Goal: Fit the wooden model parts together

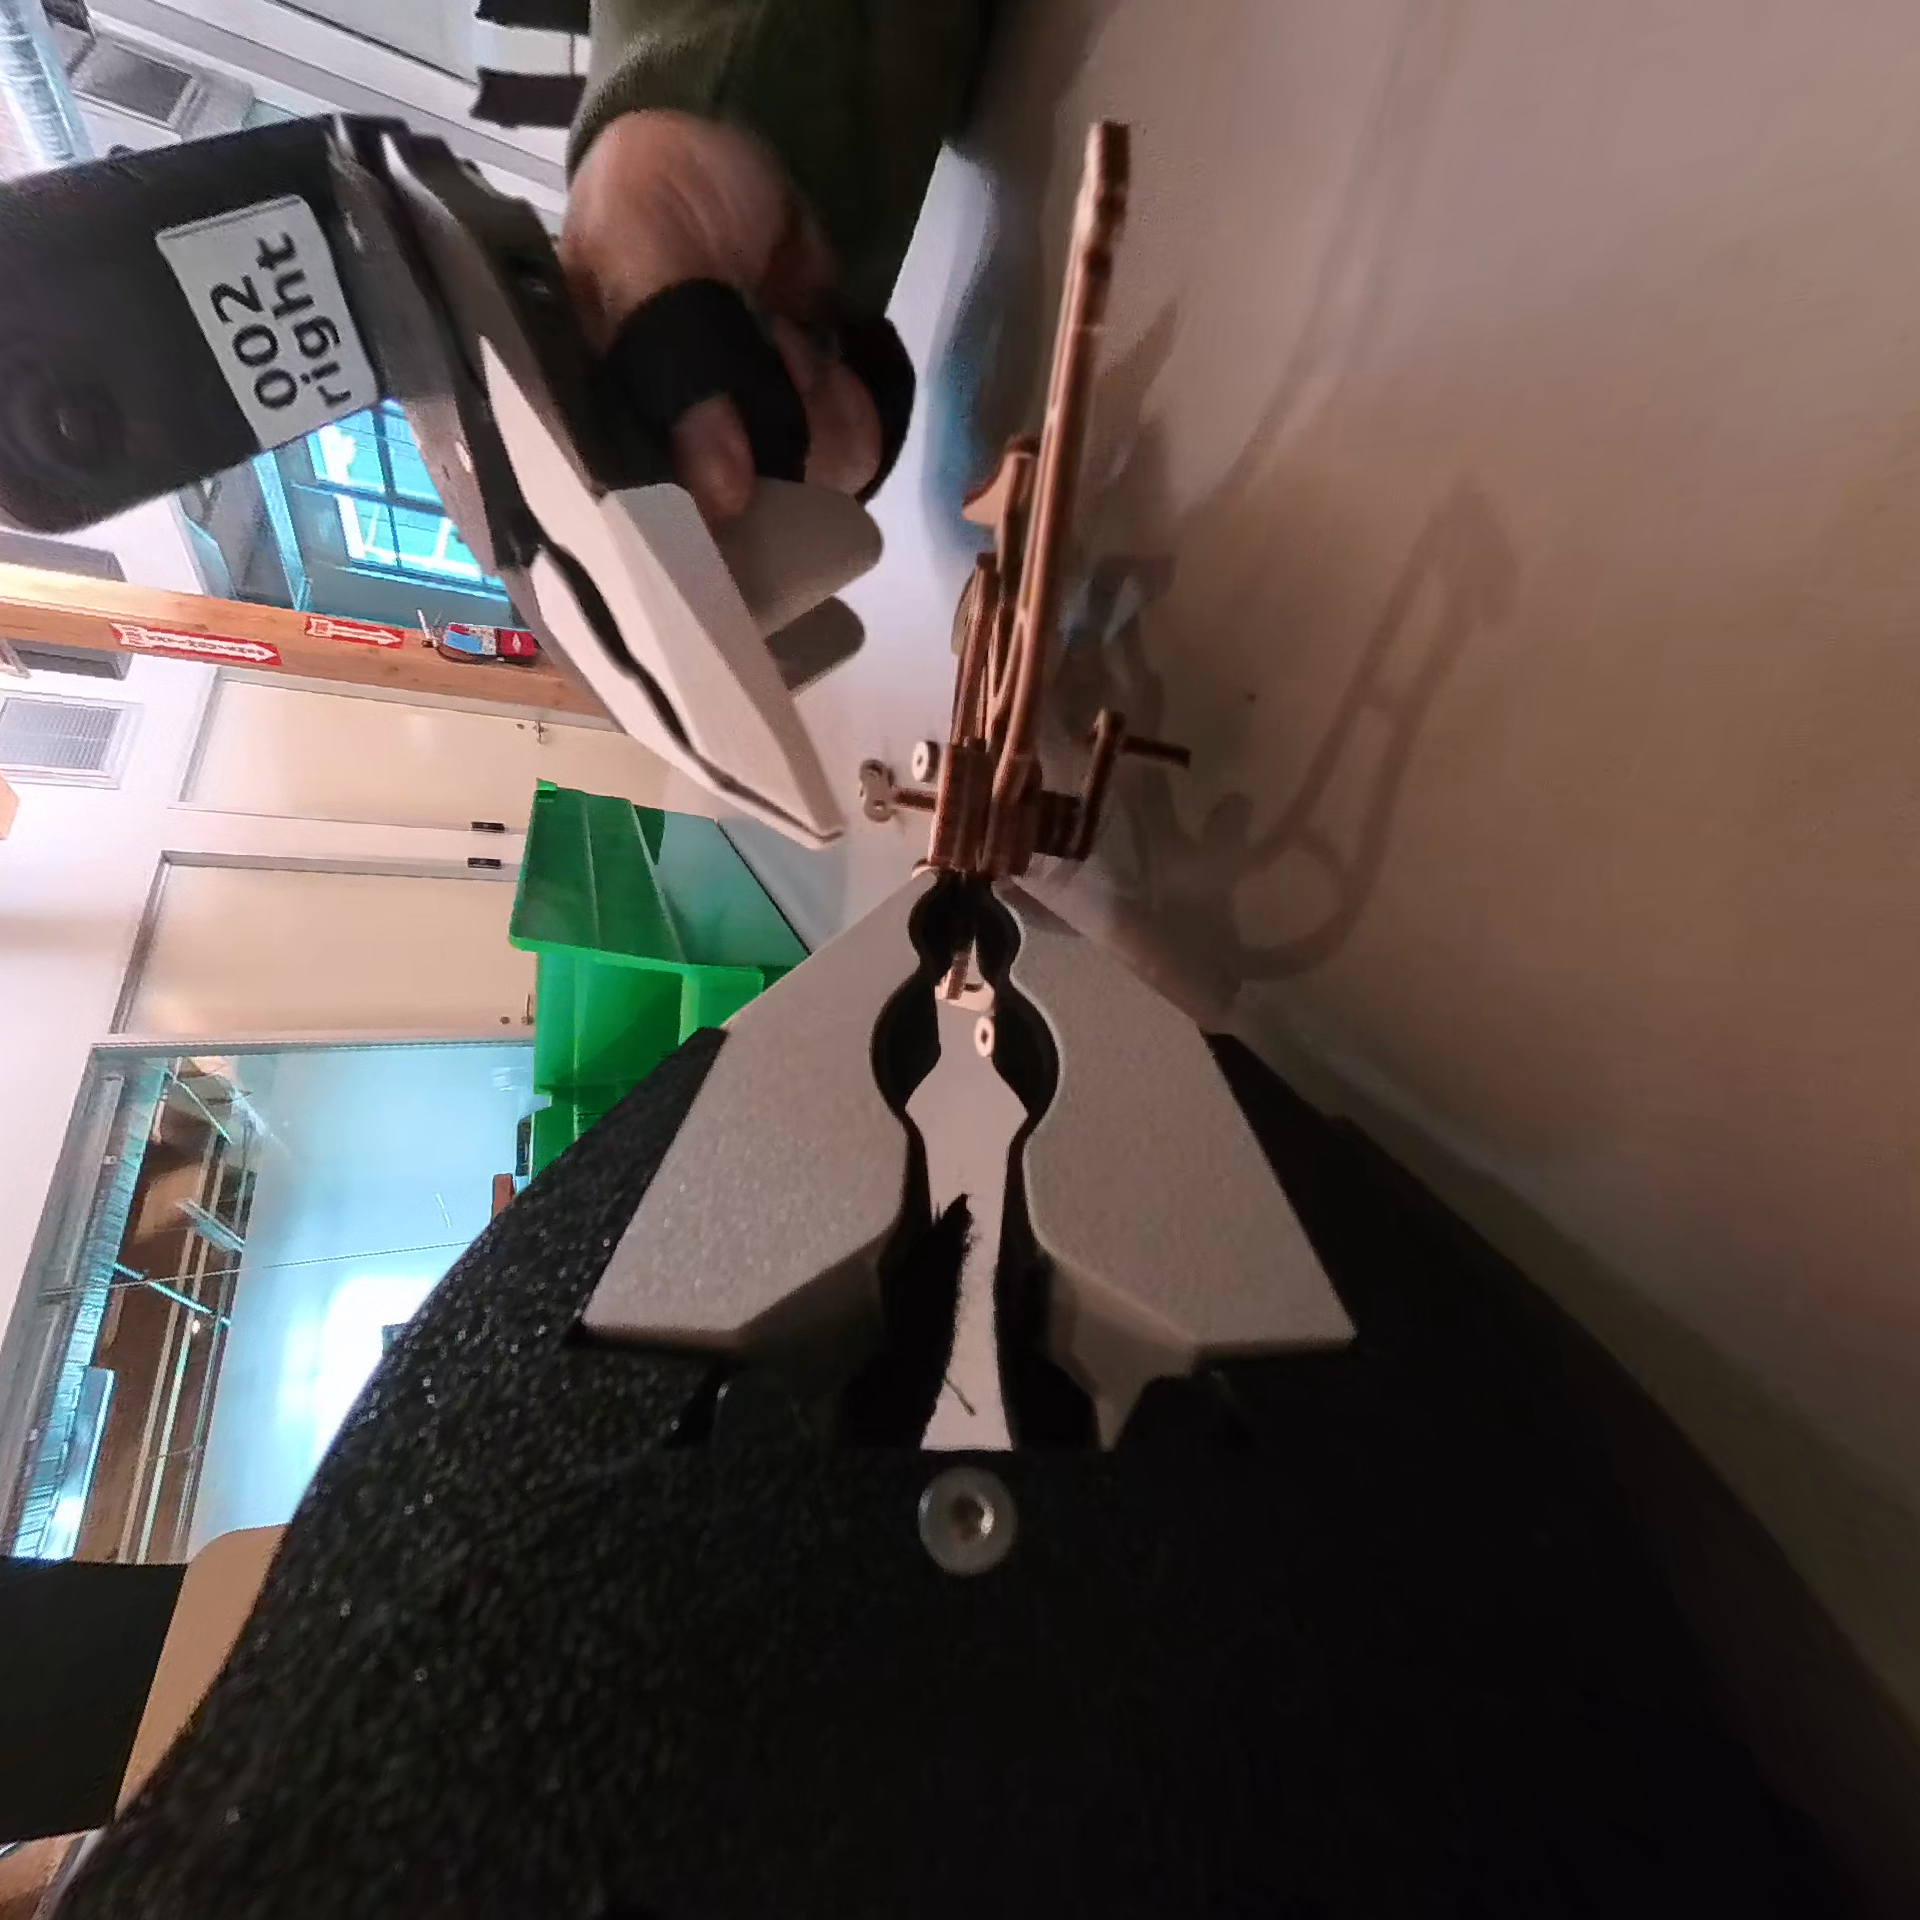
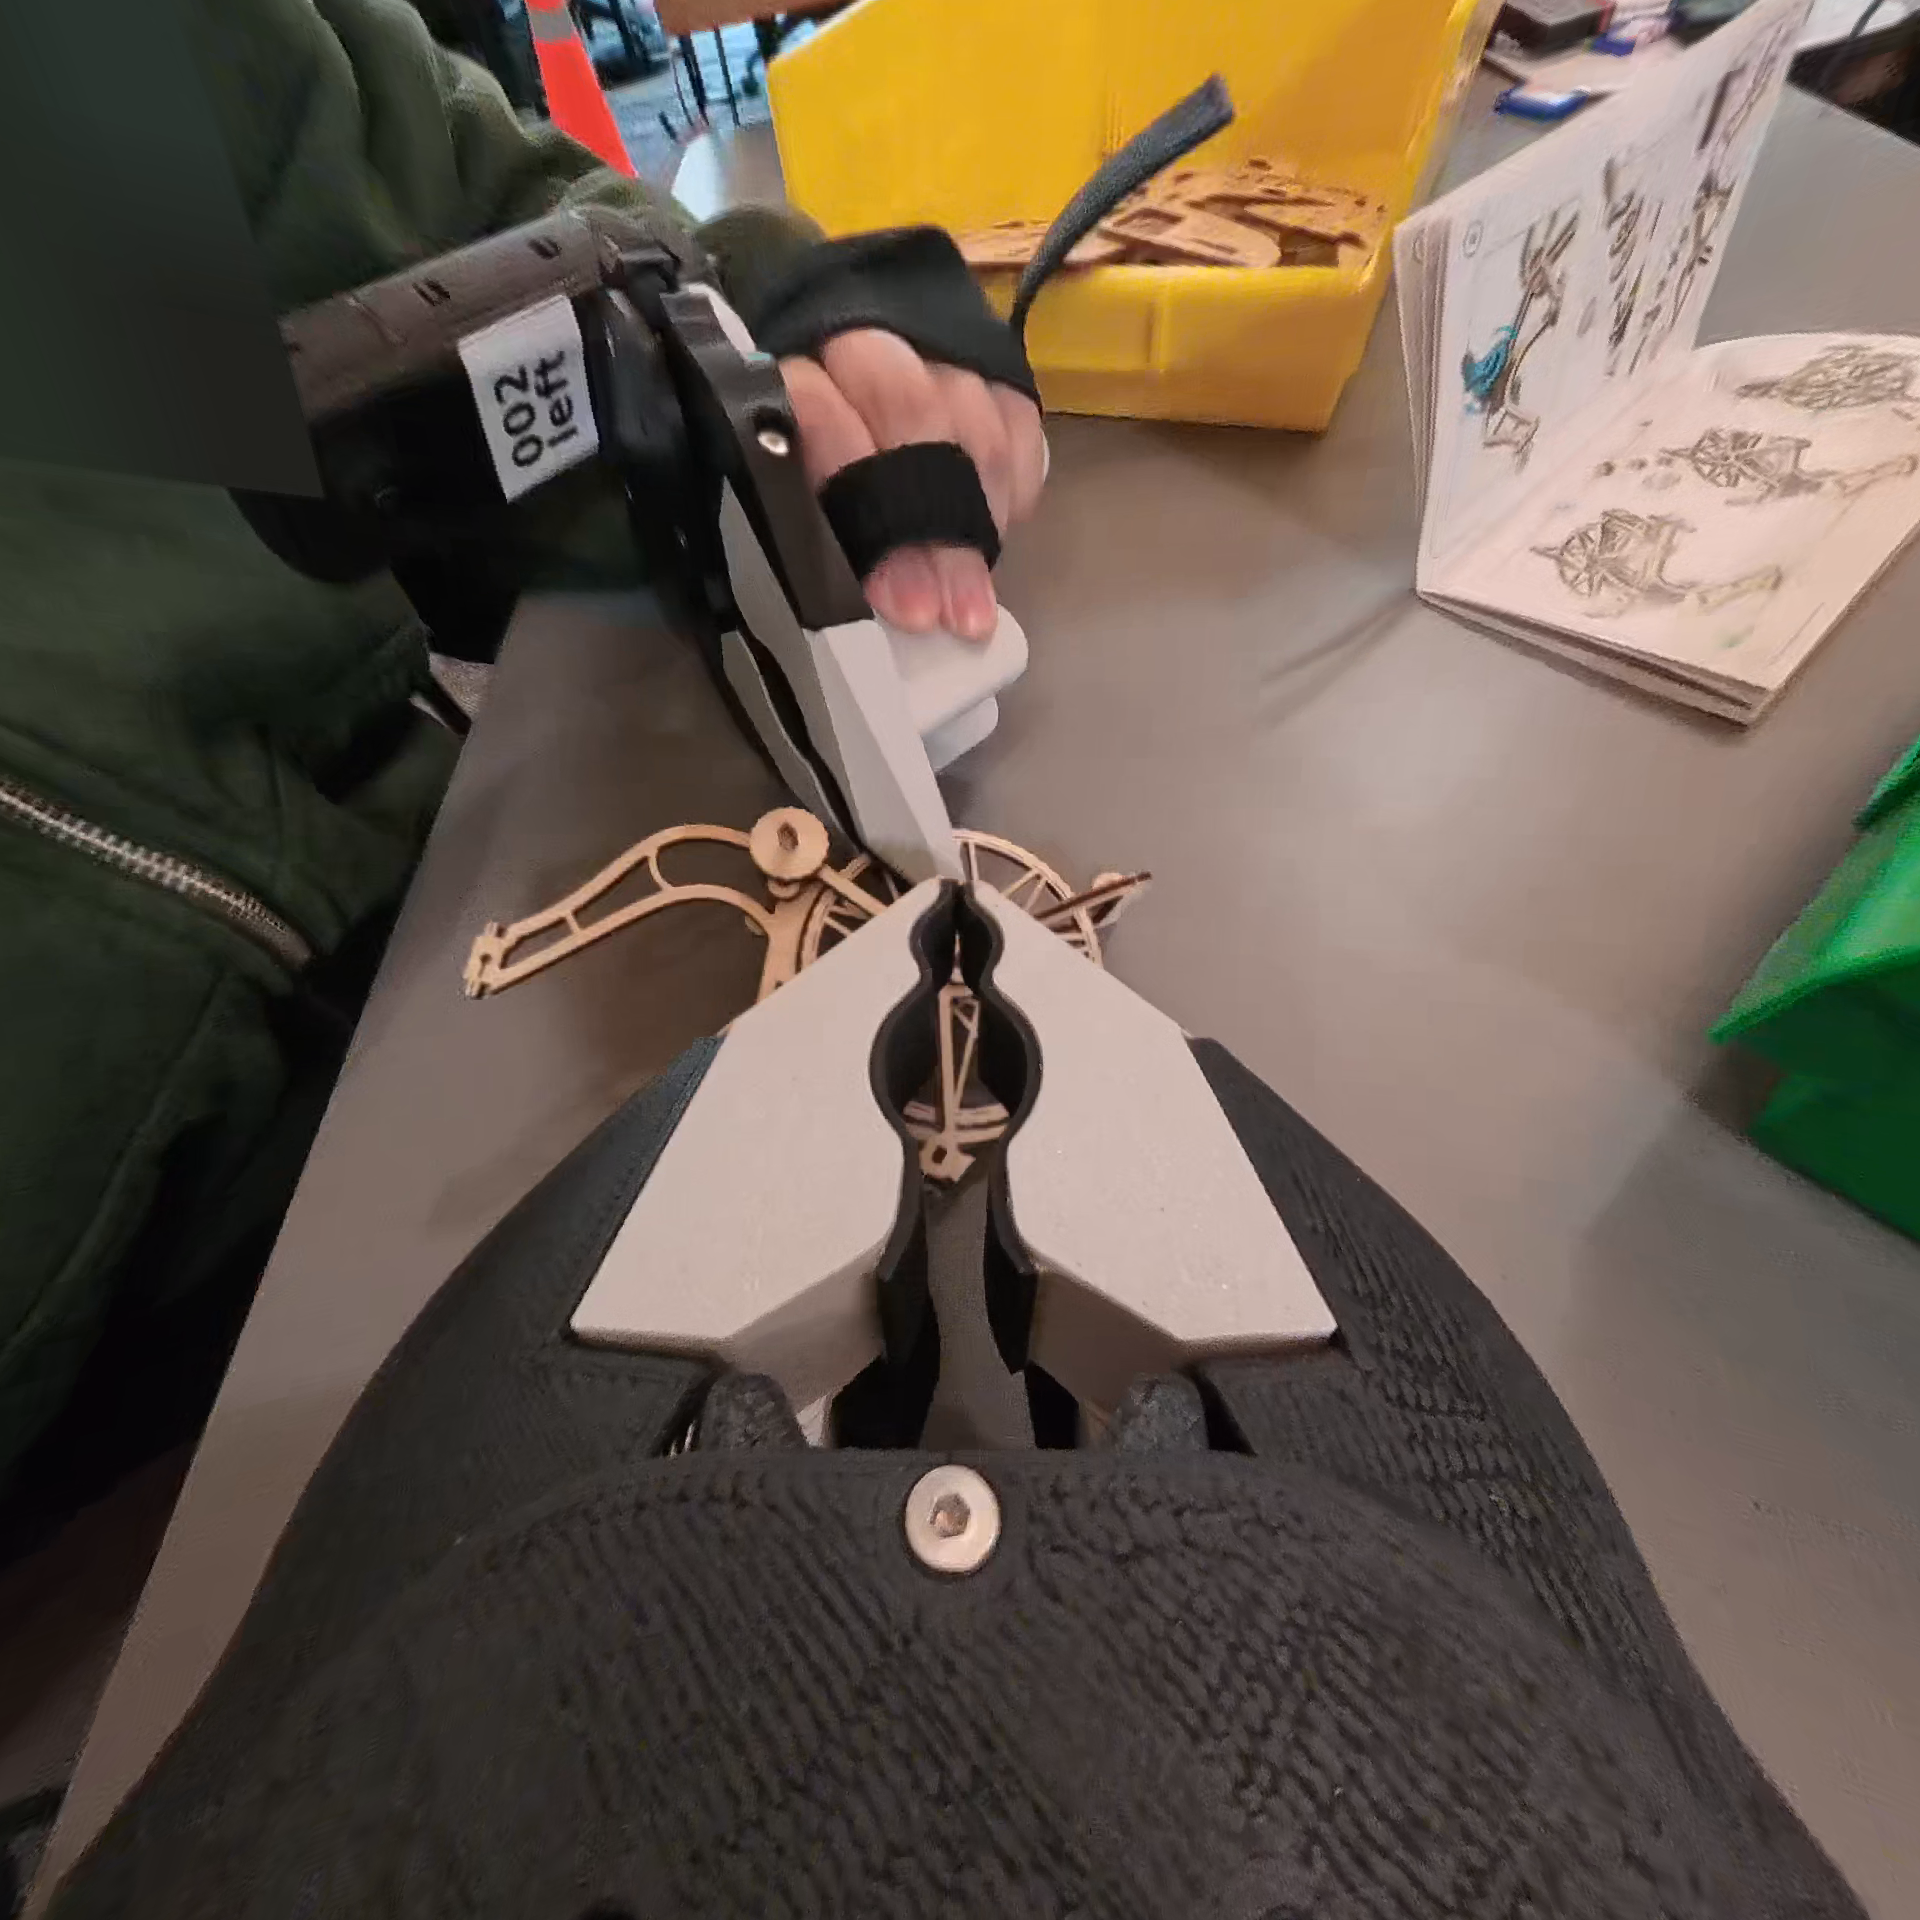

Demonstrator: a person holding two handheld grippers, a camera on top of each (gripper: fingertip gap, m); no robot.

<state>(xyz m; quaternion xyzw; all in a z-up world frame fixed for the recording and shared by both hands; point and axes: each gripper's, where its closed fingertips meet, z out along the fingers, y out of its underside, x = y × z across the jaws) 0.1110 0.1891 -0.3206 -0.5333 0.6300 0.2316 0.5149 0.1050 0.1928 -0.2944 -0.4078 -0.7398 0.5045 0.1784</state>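
A wooden model (image 2: pixel 623 904) with a curved arm and a spoked wheel (image 2: pixel 1013 883) lies on the grey table (image 2: pixel 1351 831). In the left wrist view the model (image 1: pixel 1039 623) is seen edge-on. My left gripper (image 1: pixel 961 881) is shut on the model's near end; it also shows in the right wrist view (image 2: pixel 925 857), coming down onto the model by the wheel. My right gripper (image 2: pixel 956 891) is shut, just above the wheel, whose spokes show through the gap between its jaws. In the left wrist view the right gripper (image 1: pixel 826 828) has its tips beside the model, apart from it.
A yellow bin (image 2: pixel 1195 332) with several loose wooden parts stands at the back. An open instruction booklet (image 2: pixel 1662 540) lies at the right. A green bin (image 2: pixel 1849 1039) is at the right edge. The person's green jacket sleeve (image 2: pixel 156 727) borders the table on the left. The grippers are tip to tip, or close to it.
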